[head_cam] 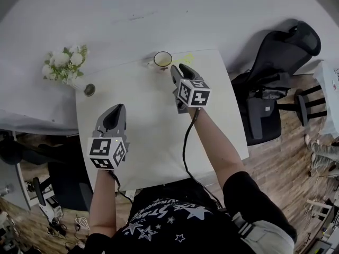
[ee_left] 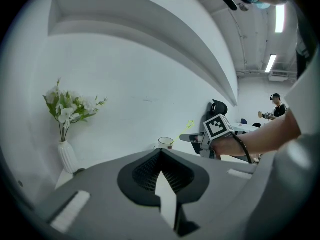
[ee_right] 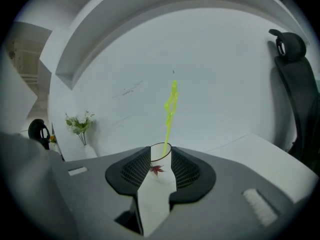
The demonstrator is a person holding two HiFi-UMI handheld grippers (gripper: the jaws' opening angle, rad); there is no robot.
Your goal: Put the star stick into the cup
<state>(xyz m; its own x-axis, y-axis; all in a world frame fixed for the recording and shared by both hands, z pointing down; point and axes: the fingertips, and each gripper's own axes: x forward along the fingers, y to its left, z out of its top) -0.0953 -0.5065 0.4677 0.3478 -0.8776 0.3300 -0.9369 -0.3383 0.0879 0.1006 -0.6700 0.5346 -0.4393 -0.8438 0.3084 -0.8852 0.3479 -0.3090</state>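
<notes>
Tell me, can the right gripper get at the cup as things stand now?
Probably yes. The cup stands just ahead of the right gripper, whose jaws are apart, and nothing lies between them. The star stick stands up in the cup and leaves its sides free.

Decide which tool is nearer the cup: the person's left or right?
Right. The right tool is close up to the cup, jaws apart and pointing at it; the left tool hangs well back, nearer the person.
</notes>
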